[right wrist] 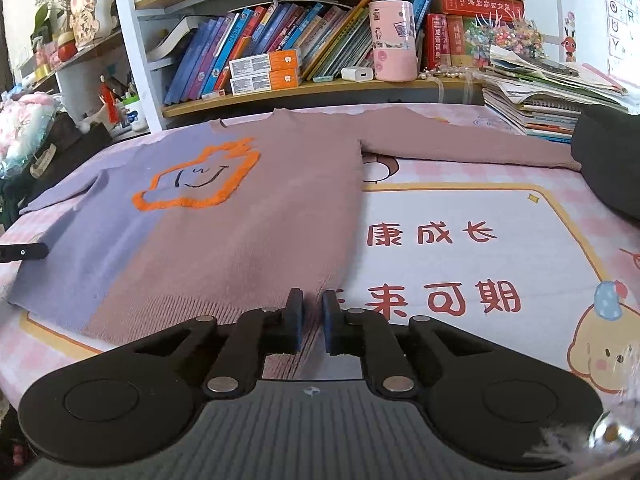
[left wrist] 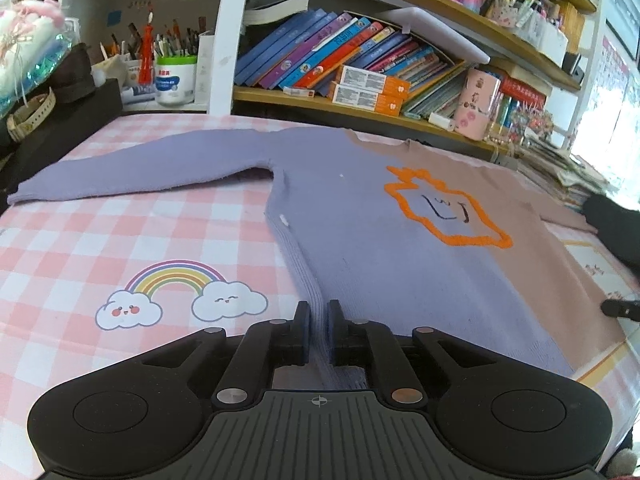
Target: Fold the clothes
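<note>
Left wrist view: left hand-held gripper (left wrist: 319, 308) pinching the lilac hem corner of the sweater (left wrist: 400, 240), right hand-held gripper (right wrist: 312, 300) pinching its brown hem corner, garment lying flat, sleeves outstretched, on the pink checked counter (left wrist: 100, 240) before the bookshelf (left wrist: 360, 100).

Crowded bookshelves (right wrist: 320, 40) behind pink checked table cover (left wrist: 120, 240)

Lilac-and-mauve sweater (left wrist: 400, 248), orange outline
</note>
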Tool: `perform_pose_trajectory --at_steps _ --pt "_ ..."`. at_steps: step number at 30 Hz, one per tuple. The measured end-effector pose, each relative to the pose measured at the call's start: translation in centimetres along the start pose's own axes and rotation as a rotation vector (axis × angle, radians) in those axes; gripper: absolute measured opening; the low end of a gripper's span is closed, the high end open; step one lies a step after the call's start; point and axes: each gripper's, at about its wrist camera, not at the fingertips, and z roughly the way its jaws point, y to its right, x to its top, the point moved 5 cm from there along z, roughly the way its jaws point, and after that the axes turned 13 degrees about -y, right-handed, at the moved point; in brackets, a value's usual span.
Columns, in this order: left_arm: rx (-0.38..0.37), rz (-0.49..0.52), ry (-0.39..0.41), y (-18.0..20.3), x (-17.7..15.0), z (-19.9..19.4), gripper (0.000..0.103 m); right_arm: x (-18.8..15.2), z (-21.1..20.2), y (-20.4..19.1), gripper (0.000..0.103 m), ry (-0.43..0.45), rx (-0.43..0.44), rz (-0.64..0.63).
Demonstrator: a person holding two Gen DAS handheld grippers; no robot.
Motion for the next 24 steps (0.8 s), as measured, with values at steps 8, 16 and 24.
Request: perform_pose_trajectory --at_steps 8,16,24 --pt "-0.004 -0.012 0.004 0.14 0.36 0.45 0.005 0.24 0.32 0.25 0.009 0.017 -0.01 0.012" --pt "-0.005 -0.017 0.0 0.08 0.55 0.54 0.005 0.41 0.49 0.28 0.009 0.022 -0.016 0.011" --pt "0.013 -0.02 -0.002 0.09 0.73 0.52 0.005 0.38 0.52 0.01 0.009 0.024 -0.002 0.001"
